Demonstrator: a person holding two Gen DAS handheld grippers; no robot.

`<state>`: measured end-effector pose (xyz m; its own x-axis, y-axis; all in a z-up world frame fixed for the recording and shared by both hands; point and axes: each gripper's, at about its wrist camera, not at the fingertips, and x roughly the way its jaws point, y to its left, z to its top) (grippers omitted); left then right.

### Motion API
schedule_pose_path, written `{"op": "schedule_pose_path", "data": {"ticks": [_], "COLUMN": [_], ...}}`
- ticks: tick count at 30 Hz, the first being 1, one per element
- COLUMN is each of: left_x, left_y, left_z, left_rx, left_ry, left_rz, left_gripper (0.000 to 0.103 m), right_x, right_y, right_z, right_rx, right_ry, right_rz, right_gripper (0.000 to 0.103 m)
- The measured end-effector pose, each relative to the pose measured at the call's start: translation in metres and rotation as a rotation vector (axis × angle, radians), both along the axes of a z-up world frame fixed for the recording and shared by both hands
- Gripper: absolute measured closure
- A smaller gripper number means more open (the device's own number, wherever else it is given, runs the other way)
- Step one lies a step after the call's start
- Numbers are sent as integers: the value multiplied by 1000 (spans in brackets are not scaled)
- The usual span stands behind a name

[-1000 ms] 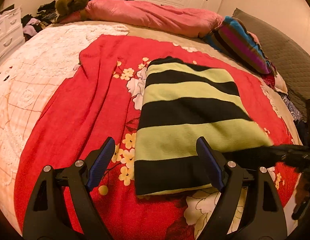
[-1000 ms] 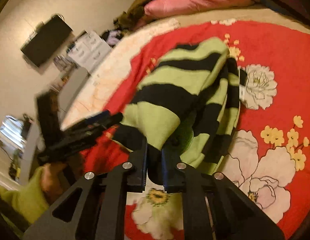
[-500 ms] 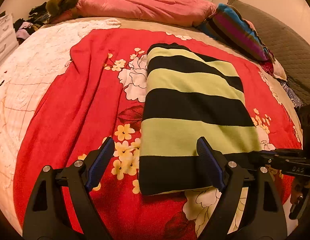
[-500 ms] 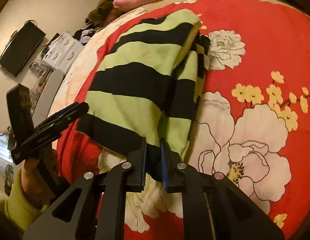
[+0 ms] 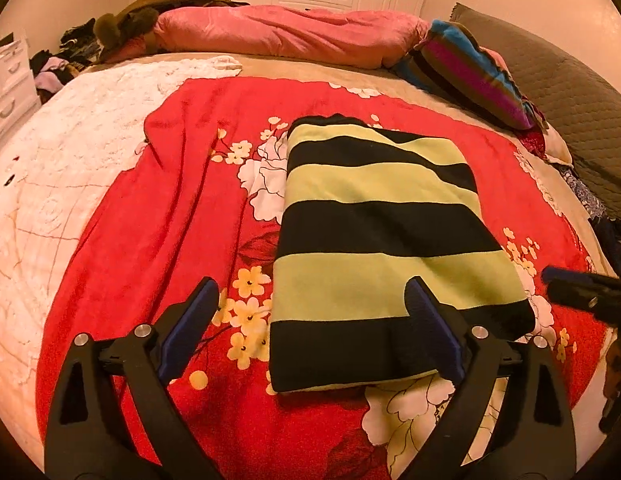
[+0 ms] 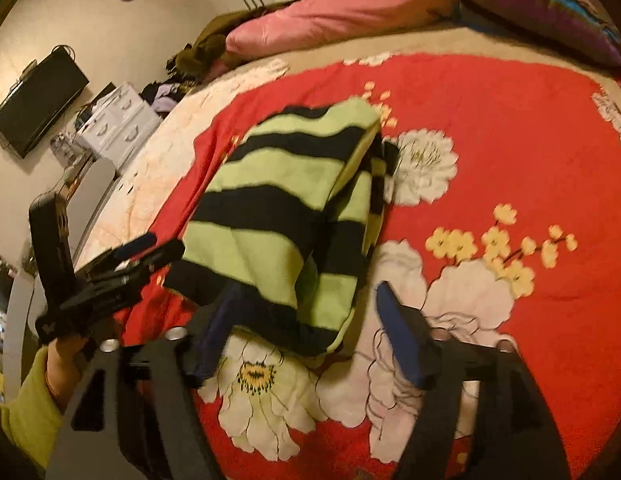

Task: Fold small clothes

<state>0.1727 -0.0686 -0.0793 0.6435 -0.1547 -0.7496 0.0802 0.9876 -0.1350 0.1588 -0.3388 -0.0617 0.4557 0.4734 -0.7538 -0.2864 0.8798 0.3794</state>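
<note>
Your left gripper (image 5: 310,320) and right gripper (image 6: 306,320) are both opening, unclamped, at the folded sweater's (image 5: 374,240) near edge.

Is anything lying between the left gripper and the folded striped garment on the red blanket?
Nothing visible does. The left gripper hovers with jaws opening over the near end of the striped garment, which lies folded on the red blanket. Only bare blanket shows around it; the right gripper, also opening, is off to the side.
</note>
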Motion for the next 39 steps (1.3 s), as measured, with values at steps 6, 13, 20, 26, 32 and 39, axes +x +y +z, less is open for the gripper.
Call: {"op": "schedule_pose_path", "data": {"ticks": [6,13,20,26,32,39], "left_x": [2,7,29,50,65,68], "left_y": [6,6,16,24,15,1], "left_z": [1,-7,-27,-40,-47,-49], "left_rx": [-2,3,-81,-185,-272,-278], "left_ry": [-3,22,97,128,163,152], "left_rz": [19,24,34,8,-29,-59], "left_gripper": [10,10,10,10,26,58], "right_x": [14,37,66,88,106,109], "right_y": [-2,5,9,10,21,35], "right_z": [1,-12,-40,-64,-72,-62], "right_rx": [4,26,35,112,150,167], "right_ry": [-12,19,78,143,146,74], "right_rz": [-37,-43,-31,5,66,98], "right_gripper": [21,19,8,8,8,39]}}
